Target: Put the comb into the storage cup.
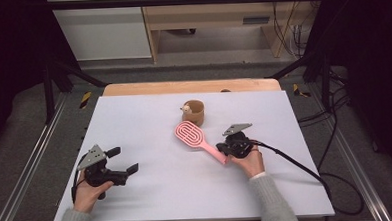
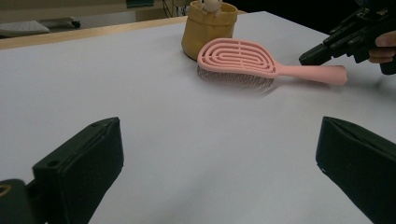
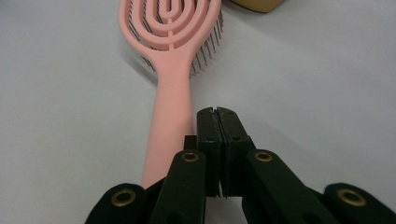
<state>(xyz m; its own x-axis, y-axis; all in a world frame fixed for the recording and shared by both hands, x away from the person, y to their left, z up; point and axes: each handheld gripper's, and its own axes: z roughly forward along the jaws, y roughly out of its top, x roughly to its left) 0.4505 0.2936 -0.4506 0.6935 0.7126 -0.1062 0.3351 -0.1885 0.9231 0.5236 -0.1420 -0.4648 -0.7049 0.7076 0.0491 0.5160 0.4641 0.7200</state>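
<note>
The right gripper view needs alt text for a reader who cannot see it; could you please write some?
The right gripper, jaws pressed shut on nothing, hangs beside the handle of a pink hairbrush lying bristles-down on a white table. The edge of a tan pot shows at the top.

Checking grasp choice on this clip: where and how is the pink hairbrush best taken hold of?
Probably by the slim straight handle of the pink hairbrush, coming from its free end, where the right gripper already sits. The brush lies bristles down, so the handle's two sides are exposed for the fingers. The wide head is bulkier and lies close to the tan pouch.
</note>
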